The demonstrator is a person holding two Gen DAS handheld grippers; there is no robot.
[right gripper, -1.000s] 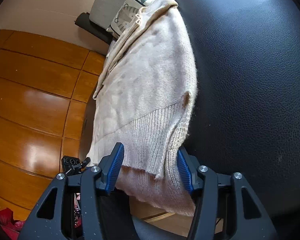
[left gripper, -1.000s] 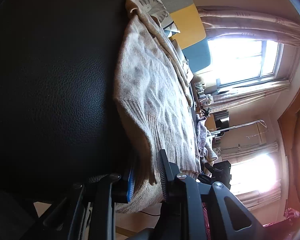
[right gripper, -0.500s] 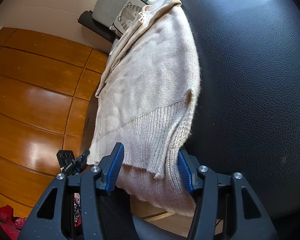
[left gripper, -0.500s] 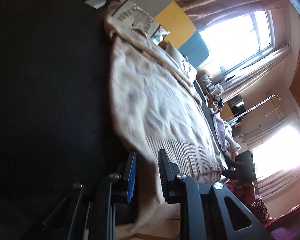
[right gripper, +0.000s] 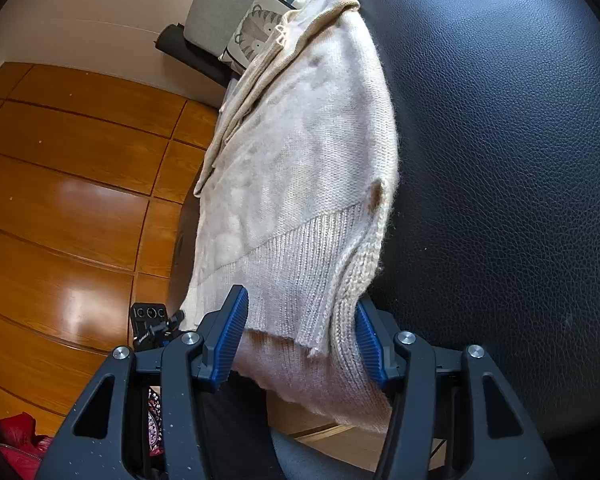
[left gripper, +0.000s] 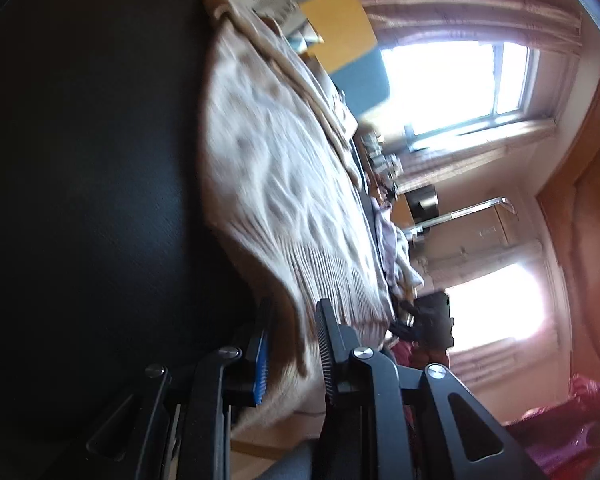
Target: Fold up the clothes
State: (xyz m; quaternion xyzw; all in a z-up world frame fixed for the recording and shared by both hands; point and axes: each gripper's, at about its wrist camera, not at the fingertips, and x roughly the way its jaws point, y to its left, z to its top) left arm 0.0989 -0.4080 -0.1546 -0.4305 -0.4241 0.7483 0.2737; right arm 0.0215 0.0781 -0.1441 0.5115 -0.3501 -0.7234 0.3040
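Your cream knitted sweater [right gripper: 300,184] lies stretched along the black leather-textured surface [right gripper: 500,160], running from the ribbed hem at the near end to the collar at the far end. Its left side reaches the left edge of that surface, above the glossy orange wooden floor [right gripper: 60,200].

Your right gripper [right gripper: 300,338] has its blue-padded fingers [right gripper: 230,336] set on either side of the ribbed hem. The folded thick edge of the hem rests against the right pad and the thinner layer lies against the left one, so this gripper is grasping the sweater's hem, with bunched knit filling the gap. A loose part of the hem hangs down below the fingers, over the near edge of the surface.

Your left gripper [left gripper: 292,344] sits at the other hem corner of the cream knitted sweater [left gripper: 284,184]. This view is rolled sideways and blurred. A fold of knit passes between the two fingers, which stand fairly close together, and the cloth appears pinched between them, so this gripper too is clenched on the sweater.

At the far end, just past the collar, a white cushion with a grey tiger print [right gripper: 256,36] leans against a grey backrest [right gripper: 216,12]. In the left view, bright windows with pinkish curtains [left gripper: 468,12] fill the right side. A small black device [right gripper: 150,320] lies on the floor, just left of your right gripper.
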